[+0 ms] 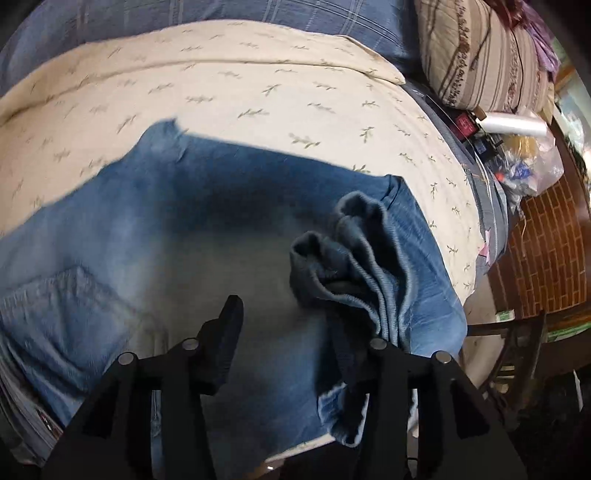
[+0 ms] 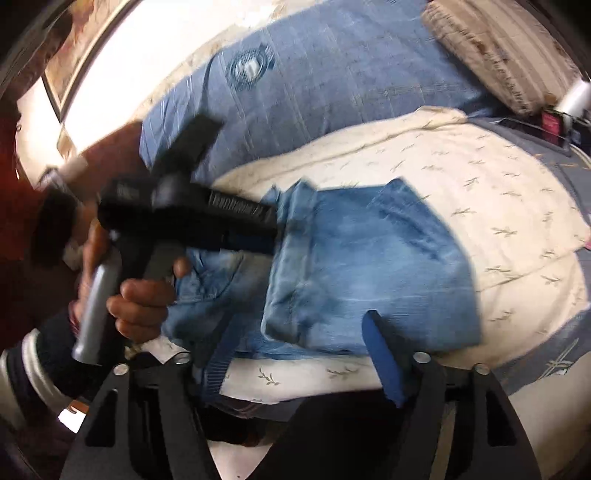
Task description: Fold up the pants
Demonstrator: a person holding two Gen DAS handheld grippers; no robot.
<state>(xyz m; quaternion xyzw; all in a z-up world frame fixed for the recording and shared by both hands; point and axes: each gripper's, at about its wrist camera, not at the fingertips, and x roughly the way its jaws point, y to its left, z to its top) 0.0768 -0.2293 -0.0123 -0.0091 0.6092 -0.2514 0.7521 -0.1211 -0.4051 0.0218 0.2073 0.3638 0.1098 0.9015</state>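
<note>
Left wrist view sits low and close over the jeans [image 1: 155, 236], facing across the cream sheet [image 1: 258, 85] toward the striped pillow [image 1: 480, 55]. Right wrist view hangs higher and farther back, catching the same jeans [image 2: 369, 258], sheet and pillow.

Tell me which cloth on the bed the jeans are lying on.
The cream leaf-print sheet: the jeans rest on it. The blue checked cover lies beyond it, and the striped pillow sits at the far corner.

Dim left view, motion blur throughout; right view overexposed on sheet [image 2: 461, 177]; heavy fisheye bending, dark corners
</note>
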